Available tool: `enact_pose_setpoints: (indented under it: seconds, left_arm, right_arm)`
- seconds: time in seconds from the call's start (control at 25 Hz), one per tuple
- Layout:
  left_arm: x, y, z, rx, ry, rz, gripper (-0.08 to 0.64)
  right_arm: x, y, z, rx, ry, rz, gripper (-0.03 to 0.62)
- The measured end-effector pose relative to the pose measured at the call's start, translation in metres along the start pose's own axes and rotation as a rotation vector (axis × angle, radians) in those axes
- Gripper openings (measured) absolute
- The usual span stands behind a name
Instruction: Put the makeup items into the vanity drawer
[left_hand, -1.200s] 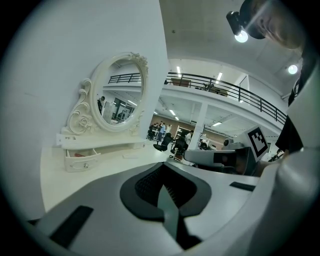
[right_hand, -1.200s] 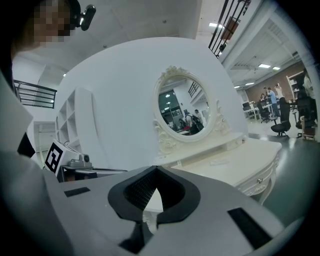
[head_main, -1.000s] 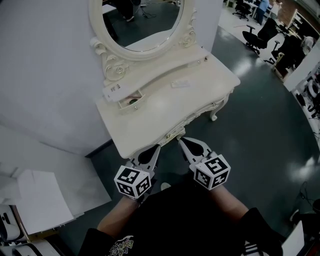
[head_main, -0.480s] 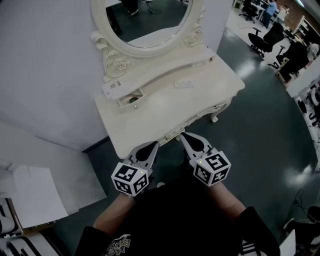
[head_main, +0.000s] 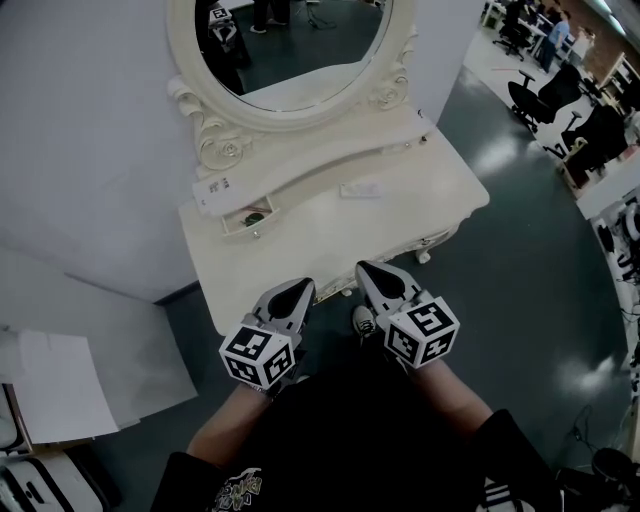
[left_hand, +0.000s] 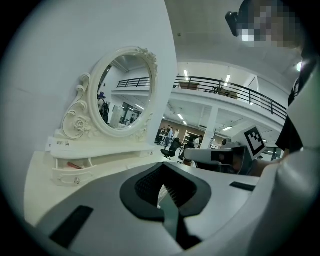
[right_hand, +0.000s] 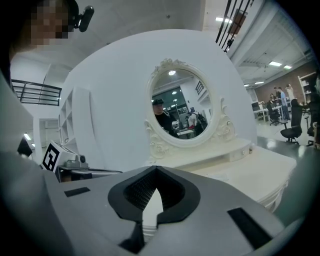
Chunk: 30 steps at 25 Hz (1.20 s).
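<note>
Currently drawer (head_main: 245, 219) at upper left stands open; packet (head_main: 360, 189) lies unstowed on table (head_main: 300, 245); left gripper (head_main: 299, 287) and right gripper (head_main: 363, 270) jaws closed, empty.

White wall (head_main: 80, 150) ahead of me, dark glossy floor (head_main: 520, 260) to my right. Black office chairs (head_main: 535, 98) stand beyond. Railed balcony (left_hand: 225, 85) and strip lights (left_hand: 186, 73) overhead.

Cream vanity table (head_main: 300, 250) right in front of you.
A flat white packet (head_main: 360, 189) lies on its top; the little drawer (head_main: 245, 217) at back left stands open.
</note>
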<state>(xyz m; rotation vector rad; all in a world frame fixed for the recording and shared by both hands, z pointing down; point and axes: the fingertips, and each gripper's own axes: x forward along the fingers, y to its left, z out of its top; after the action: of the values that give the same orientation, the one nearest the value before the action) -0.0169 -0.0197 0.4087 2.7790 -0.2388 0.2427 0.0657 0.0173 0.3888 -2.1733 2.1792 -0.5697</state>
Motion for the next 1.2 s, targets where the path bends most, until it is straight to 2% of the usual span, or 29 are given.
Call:
enact_pose_setpoints:
  seconds: [0.64,1.2]
  left_arm:
    - [0.098,0.023,0.010,0.000,0.042,0.069,0.000]
    - [0.172,0.047,-0.006,-0.054,0.081,0.163,0.000]
  right_arm:
    - [0.043,-0.093,0.010,0.020,0.040,0.102,0.029]
    - [0.090,-0.177,-0.001,0.008,0.160,0.153,0.029]
